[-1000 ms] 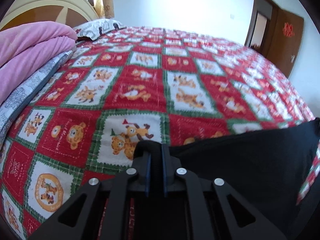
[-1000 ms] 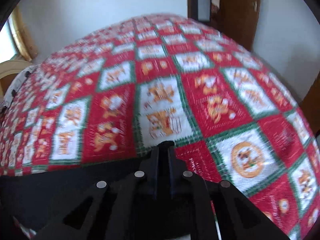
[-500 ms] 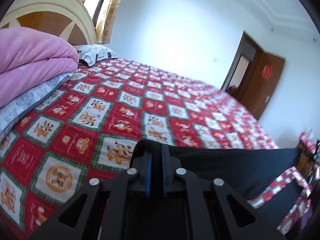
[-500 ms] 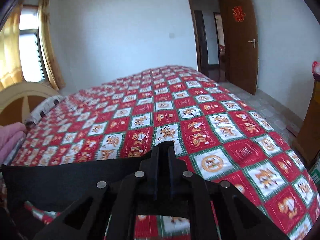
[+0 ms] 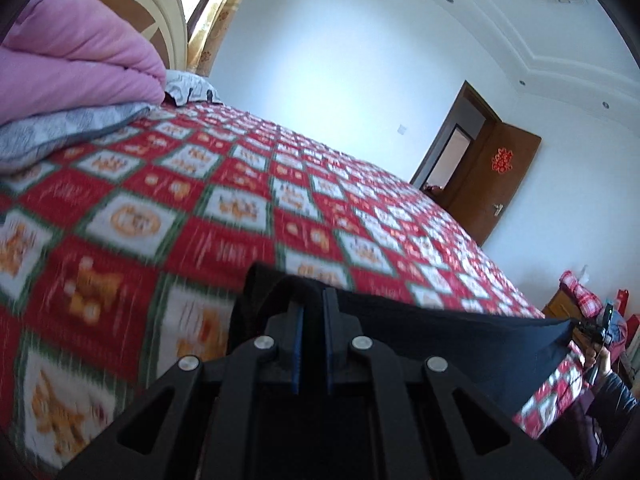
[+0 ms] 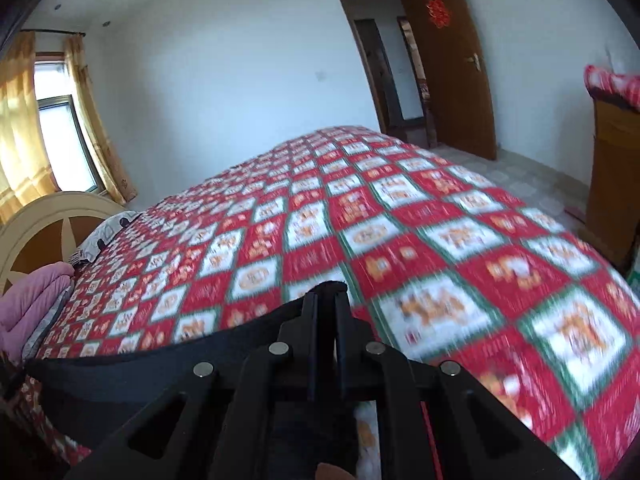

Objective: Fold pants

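Tongs both pinching pants: left tongs (image 5: 311,300) and right tongs (image 6: 325,300) stretch black pants (image 5: 460,336) taut between them, long axis left-right, above bed (image 6: 400,216).

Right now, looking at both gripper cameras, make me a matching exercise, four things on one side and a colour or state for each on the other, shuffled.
Things:
1. pants
2. folded blanket
3. door
4. bedspread

Descriptions:
A. pink, stacked by the headboard
B. brown wood, standing open
C. black, stretched between the left gripper and right gripper
D. red and white checks, covering the bed

Pairs: 1-C, 2-A, 3-B, 4-D
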A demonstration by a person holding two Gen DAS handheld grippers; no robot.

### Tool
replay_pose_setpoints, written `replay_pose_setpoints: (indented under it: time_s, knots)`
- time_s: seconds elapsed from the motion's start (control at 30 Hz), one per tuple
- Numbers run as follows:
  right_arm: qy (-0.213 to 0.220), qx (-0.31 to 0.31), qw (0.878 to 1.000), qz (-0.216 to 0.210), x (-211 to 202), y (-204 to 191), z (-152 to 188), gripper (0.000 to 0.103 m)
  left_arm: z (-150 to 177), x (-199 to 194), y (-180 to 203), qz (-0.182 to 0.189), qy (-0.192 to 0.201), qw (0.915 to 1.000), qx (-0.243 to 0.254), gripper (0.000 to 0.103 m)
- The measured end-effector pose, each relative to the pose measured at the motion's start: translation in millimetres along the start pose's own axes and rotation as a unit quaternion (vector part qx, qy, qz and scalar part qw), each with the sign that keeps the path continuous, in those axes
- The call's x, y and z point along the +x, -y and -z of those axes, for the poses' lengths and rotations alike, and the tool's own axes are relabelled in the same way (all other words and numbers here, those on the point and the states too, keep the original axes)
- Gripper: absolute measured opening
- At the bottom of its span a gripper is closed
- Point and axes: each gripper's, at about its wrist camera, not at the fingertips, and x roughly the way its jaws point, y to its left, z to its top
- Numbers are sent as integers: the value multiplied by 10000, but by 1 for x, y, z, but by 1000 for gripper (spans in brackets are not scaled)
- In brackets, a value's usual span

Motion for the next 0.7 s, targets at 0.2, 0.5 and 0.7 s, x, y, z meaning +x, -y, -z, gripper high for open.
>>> replay_pose_setpoints:
  time_s: [0.2, 0.5, 0.7]
  knots:
    - [-116, 159, 9997, 110, -9, 13, 22, 8, 23, -13, -3, -29, -79, 9998, 189, 9]
    - [-366, 288, 9972, 586, -21, 33, 45, 8, 48, -24, -14, -306, -337, 9978, 483, 22]
    - [-114, 367, 9955, 866, -59, 42, 53, 8, 50, -50, -27, -768, -329, 9937, 751, 43]
